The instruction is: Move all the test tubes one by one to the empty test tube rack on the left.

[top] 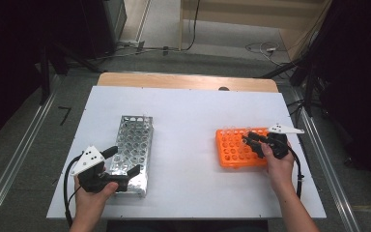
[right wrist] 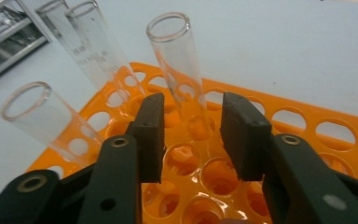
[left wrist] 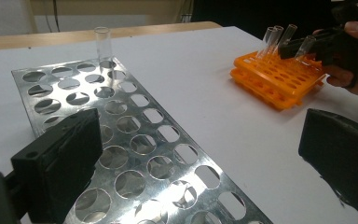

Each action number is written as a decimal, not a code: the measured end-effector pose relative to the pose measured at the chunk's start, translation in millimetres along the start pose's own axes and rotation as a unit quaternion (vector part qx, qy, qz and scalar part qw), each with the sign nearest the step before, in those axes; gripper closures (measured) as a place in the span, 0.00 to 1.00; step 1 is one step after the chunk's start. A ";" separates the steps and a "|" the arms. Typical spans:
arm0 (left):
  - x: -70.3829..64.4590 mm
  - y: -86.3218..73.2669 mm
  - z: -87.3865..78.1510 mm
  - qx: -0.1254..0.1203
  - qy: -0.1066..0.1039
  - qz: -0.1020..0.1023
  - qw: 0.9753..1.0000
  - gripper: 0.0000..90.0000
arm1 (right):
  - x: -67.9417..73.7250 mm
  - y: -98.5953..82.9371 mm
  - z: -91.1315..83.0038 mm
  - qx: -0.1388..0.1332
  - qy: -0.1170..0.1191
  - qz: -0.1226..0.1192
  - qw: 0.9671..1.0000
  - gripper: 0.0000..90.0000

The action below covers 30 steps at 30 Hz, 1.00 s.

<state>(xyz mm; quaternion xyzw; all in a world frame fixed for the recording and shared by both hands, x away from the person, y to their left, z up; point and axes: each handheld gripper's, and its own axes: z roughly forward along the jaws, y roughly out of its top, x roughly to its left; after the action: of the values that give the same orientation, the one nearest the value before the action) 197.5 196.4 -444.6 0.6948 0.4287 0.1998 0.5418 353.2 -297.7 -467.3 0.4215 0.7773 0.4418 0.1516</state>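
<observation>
Two black jaws of the right gripper rise close to the lens in the right gripper view, standing apart with a clear gap between them; a glass tube stands in the orange rack just beyond that gap, and neither jaw touches it. Three more tubes lean in the same rack, one low at the left and two side by side farther back. From the high view, the right gripper sits over the right part of the orange rack, held by the person's right hand, on the right half of the white table. The left gripper hovers at the near end of the metal rack on the left half of the table, its jaws spread wide, one over the rack and one at its right edge, with nothing between them. In the left gripper view a single tube stands upright in a hole at the far corner of the metal rack, well apart from the left gripper's jaws. The two racks lie well apart, with bare table between them.
</observation>
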 end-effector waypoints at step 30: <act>-1.2 2.2 -0.2 -0.003 0.001 0.002 1.000 0.01 | 9.3 6.9 -10.6 -0.040 -0.033 -0.022 0.998 0.82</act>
<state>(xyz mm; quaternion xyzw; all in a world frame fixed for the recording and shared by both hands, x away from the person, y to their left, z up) 197.5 195.4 -442.3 0.6939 0.4271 0.2026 0.5432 344.8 -294.5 -454.5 0.4126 0.7623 0.4552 0.2037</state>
